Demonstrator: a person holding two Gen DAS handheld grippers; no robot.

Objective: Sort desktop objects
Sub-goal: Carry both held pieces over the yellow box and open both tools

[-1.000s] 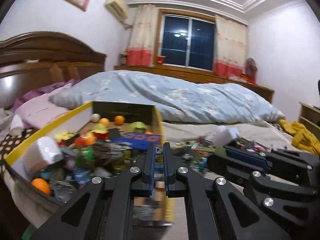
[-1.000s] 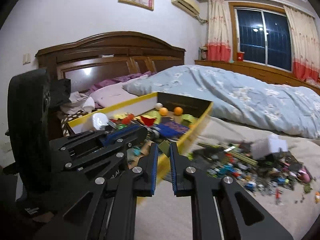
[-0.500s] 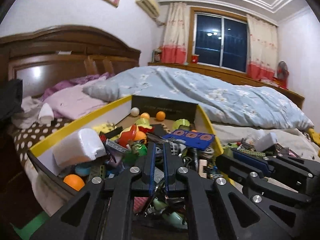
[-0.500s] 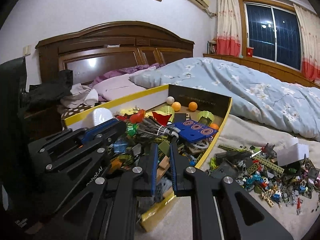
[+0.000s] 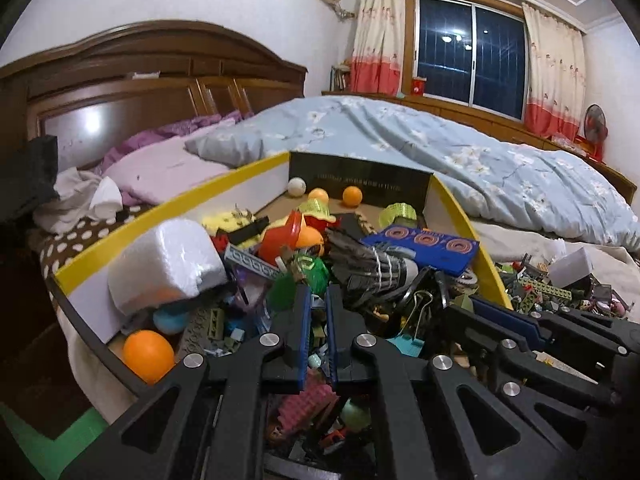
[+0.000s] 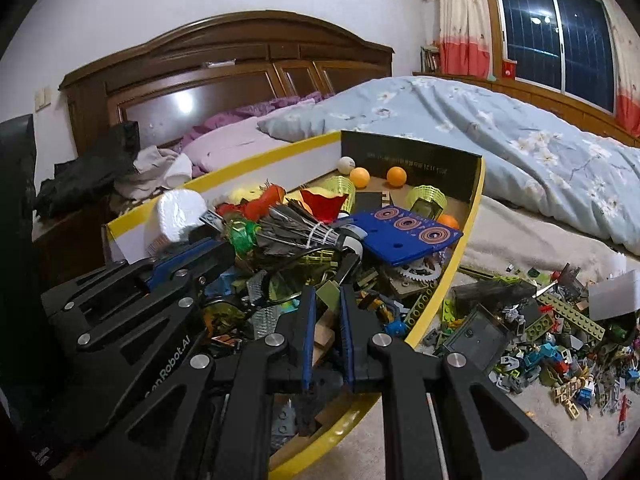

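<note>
A yellow-rimmed box (image 5: 172,204) on the bed is full of mixed toys: a white foam block (image 5: 168,264), orange balls (image 5: 148,354), a dark feather shuttlecock (image 5: 372,268) and a blue card (image 5: 428,242). My left gripper (image 5: 318,300) hangs over the near end of the box, jaws nearly together with nothing between them. My right gripper (image 6: 325,300) hangs over the box's right side (image 6: 460,256), jaws narrowly apart and empty. A pile of small bricks (image 6: 552,336) lies on the bed cover right of the box.
A blue quilt (image 5: 460,160) covers the bed behind the box. A wooden headboard (image 5: 140,72) and crumpled clothes (image 5: 80,196) are at the left. A white paper box (image 6: 612,294) sits in the brick pile.
Both grippers have moved left from the brick pile to over the box and come lower toward its contents. The jaws have stayed nearly closed throughout.
</note>
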